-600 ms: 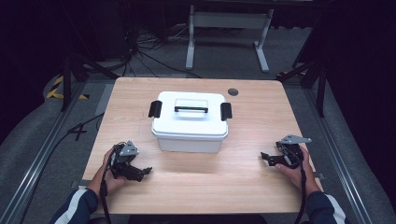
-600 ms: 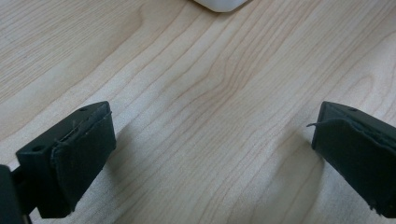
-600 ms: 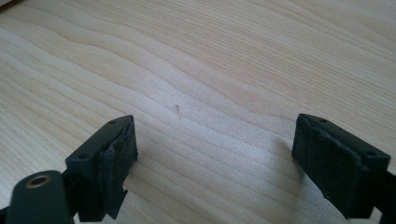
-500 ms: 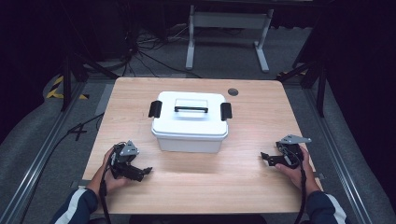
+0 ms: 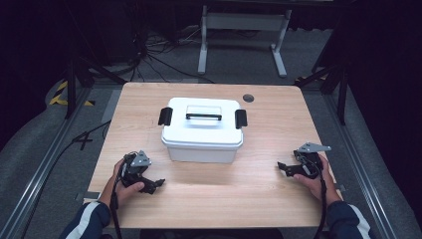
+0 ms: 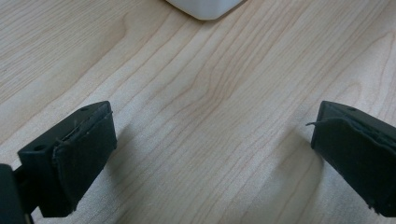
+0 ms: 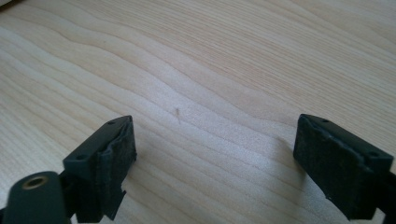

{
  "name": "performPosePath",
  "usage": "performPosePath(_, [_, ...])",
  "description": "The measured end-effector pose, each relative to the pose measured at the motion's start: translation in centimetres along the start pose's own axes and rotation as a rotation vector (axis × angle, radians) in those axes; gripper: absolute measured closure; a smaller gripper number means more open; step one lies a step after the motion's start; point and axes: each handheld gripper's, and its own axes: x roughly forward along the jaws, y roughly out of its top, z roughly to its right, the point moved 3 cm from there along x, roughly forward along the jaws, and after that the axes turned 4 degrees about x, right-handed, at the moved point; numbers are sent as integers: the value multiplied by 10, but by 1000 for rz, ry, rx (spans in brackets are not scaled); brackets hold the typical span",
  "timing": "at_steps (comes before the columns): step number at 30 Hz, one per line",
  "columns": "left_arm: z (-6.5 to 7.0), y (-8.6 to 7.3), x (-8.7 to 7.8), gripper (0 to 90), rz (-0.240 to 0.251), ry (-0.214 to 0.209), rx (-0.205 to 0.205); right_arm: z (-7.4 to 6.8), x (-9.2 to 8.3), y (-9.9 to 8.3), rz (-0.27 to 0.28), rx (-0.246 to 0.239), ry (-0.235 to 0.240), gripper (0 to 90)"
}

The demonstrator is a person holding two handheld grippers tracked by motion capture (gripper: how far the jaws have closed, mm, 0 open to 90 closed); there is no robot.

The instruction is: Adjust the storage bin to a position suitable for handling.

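Both jaws gape: left hand-held gripper (image 5: pixel 158 182); right hand-held gripper (image 5: pixel 280 167); white box (image 5: pixel 202 129) between.

A lab or test studio: the bare wooden surface (image 5: pixel 268 199) sits on grey carpet (image 5: pixel 35 149) between floor rails (image 5: pixel 45 169), with loose cables (image 5: pixel 149 55) and a metal stand (image 5: pixel 241 22) behind it (yellow-black hazard tape (image 5: pixel 62 94) off its left edge).

white box (image 6: pixel 205 7) cut by top edge in left gripper view, only rounded bottom corner showing. box contents hidden under lid (image 5: pixel 203 115). right jaw of left tongs (image 6: pixel 212 154) cut by picture's right edge. dark floor clutter beyond tabletop (image 5: pixel 278 199) too dim to tell.
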Motion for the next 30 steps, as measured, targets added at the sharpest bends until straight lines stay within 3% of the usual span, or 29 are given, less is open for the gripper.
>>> performPosePath(5, [-1, -1, 0, 6, 4, -11, 7, -3, -2, 4, -37, -21, 9, 208])
performPosePath(10, [-1, -1, 0, 6, 7, -12, 11, -6, -5, 7, -58, -80, 15, 274])
performPosePath(14, [-1, -1, -1, 5, 3, -13, 11, -10, -10, 11, -83, -116, 54, 298])
performPosePath(18, [-1, -2, -1, 4, 1, -6, 8, -15, -24, 25, -38, -144, 93, 314])
performPosePath(21, [-1, -2, -1, 4, 7, 1, 4, -17, -28, 31, -34, -159, 99, 320])
performPosePath(29, [-1, -2, -2, 4, 6, 3, 7, -34, -40, 64, -33, -261, 128, 347])
performPosePath(30, [0, -3, -2, 3, 5, 1, -9, -36, -43, 69, -27, -270, 140, 362])
